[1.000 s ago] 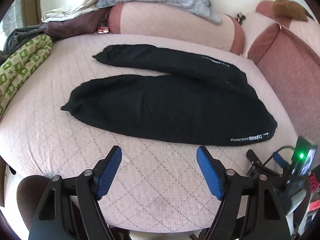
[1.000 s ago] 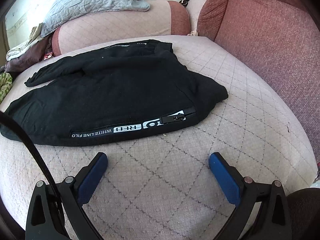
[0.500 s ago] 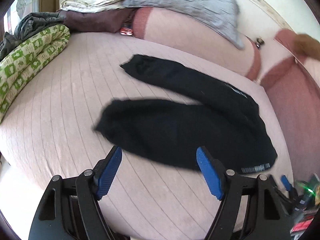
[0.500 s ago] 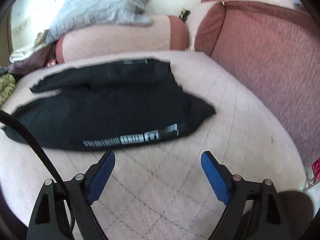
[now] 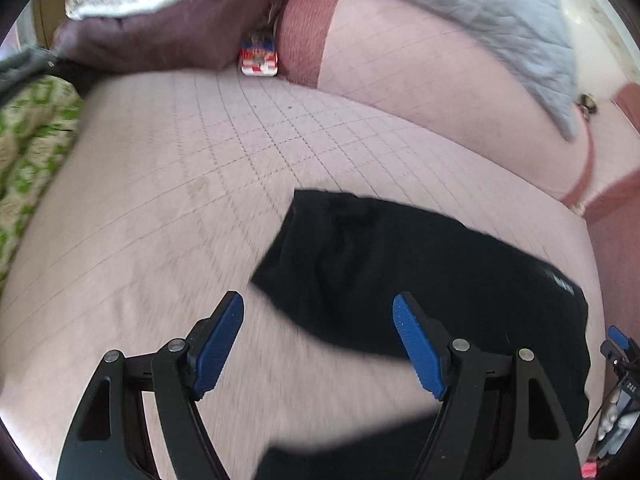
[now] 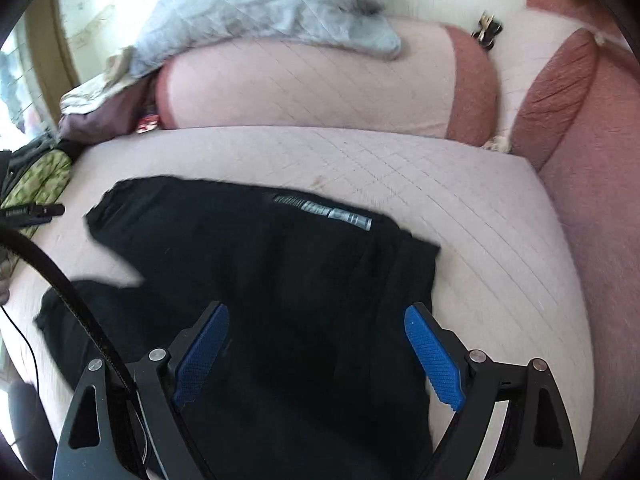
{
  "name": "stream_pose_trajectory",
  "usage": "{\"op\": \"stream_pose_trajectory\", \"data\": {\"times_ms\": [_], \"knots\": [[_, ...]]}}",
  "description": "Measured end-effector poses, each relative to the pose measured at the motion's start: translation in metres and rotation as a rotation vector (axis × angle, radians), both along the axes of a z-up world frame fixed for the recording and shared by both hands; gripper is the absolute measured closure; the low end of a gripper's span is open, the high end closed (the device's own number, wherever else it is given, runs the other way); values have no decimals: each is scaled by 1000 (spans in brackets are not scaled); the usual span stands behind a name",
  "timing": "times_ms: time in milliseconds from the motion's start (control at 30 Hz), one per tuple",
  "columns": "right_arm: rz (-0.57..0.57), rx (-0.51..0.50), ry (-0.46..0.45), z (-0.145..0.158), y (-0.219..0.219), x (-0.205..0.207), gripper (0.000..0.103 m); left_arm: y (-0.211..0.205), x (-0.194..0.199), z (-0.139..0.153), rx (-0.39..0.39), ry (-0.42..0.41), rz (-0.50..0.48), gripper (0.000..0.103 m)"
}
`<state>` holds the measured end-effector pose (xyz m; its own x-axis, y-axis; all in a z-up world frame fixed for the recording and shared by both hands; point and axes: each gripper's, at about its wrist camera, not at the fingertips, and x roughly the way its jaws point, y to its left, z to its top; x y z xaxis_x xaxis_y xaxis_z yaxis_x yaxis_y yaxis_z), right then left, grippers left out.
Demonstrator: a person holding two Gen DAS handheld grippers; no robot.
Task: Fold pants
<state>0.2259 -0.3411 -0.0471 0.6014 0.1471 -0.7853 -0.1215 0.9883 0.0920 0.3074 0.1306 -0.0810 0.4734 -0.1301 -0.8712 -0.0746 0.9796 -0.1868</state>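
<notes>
The black pants [image 6: 280, 280] lie flat on the quilted pink sofa seat [image 5: 160, 168], their two legs splayed apart in a narrow V toward the left, waistband end to the right — not yet folded, by the look of it. The left claw [image 5: 318, 316] hangs spread wide with nothing between its blue pads, poised just over the cuff end of the far leg, probably because that end is what must be lifted first. The right claw [image 6: 316, 328] is likewise wide apart and empty, low above the hip and waistband area near the white printed stripe [image 6: 324, 214], likely to hold or lift that end. Motion blur hides whether either claw touches the cloth.
</notes>
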Motion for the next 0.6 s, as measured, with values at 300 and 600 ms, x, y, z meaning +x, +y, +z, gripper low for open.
{"op": "stream_pose_trajectory", "data": {"times_ms": [300,600], "knots": [[69,23,135,-36,-11,128,10,8,96,-49,-36,73,-20,25],[182,8,220,-64,1,161,10,-46,117,-60,148,60,-246,18]]}}
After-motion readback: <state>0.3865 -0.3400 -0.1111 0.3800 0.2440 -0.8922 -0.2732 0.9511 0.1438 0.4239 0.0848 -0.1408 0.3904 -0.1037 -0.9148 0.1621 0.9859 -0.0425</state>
